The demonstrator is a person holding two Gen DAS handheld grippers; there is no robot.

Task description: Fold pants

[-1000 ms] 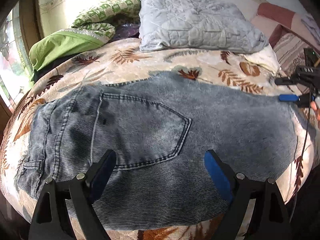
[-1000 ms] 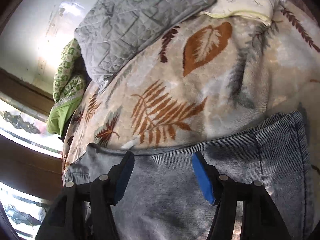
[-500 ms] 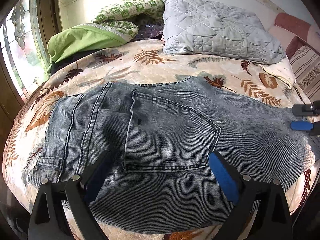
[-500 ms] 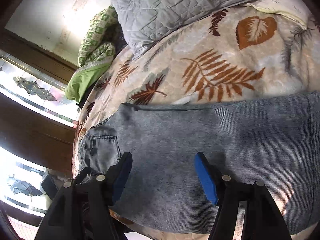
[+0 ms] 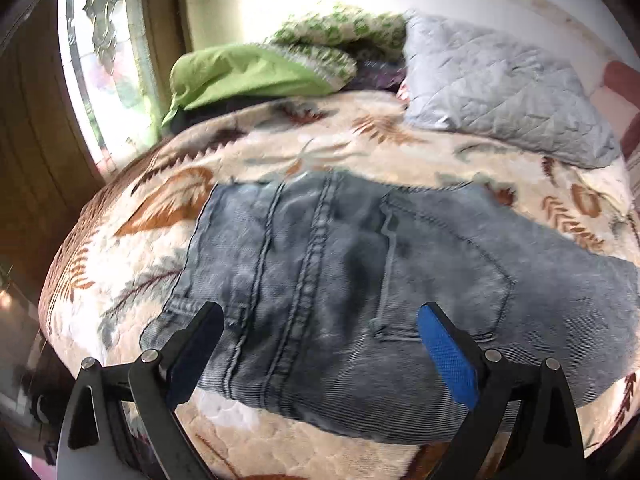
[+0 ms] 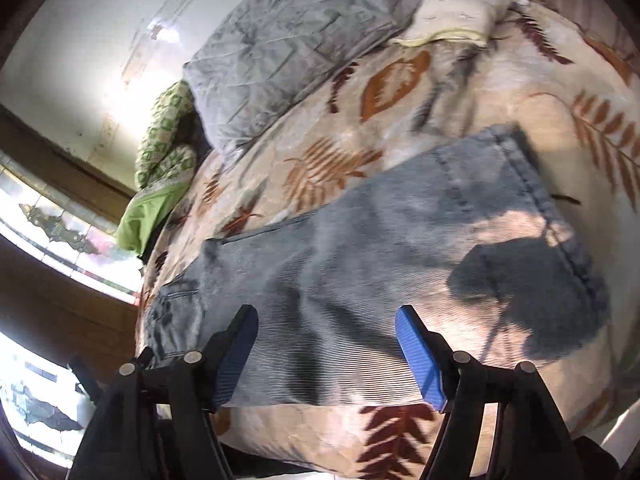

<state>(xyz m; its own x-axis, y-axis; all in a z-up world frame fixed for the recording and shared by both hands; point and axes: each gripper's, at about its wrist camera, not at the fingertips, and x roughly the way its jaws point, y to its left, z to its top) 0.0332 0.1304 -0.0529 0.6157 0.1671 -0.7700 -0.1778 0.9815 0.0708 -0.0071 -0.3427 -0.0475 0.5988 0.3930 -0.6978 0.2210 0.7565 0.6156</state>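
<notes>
On the leaf-print blanket (image 5: 280,168) the jeans (image 5: 360,264) lie flat, folded lengthwise, back pocket up. Left gripper (image 5: 320,340) is wide open above the waistband end, gripping nothing. Right gripper (image 6: 326,346), jaws just opening further, is empty over the leg; hem (image 6: 532,184) beyond.

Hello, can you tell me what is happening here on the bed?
A person is folding a pair of jeans on a bed with a leaf-print blanket. The jeans lie flat, already doubled lengthwise, back pocket up. The left hand-held gripper hovers over the waist end, jaws wide and empty. The right hand-held gripper is above the legs, jaws just opening, nothing between them. The cross fold is not yet made.
</notes>
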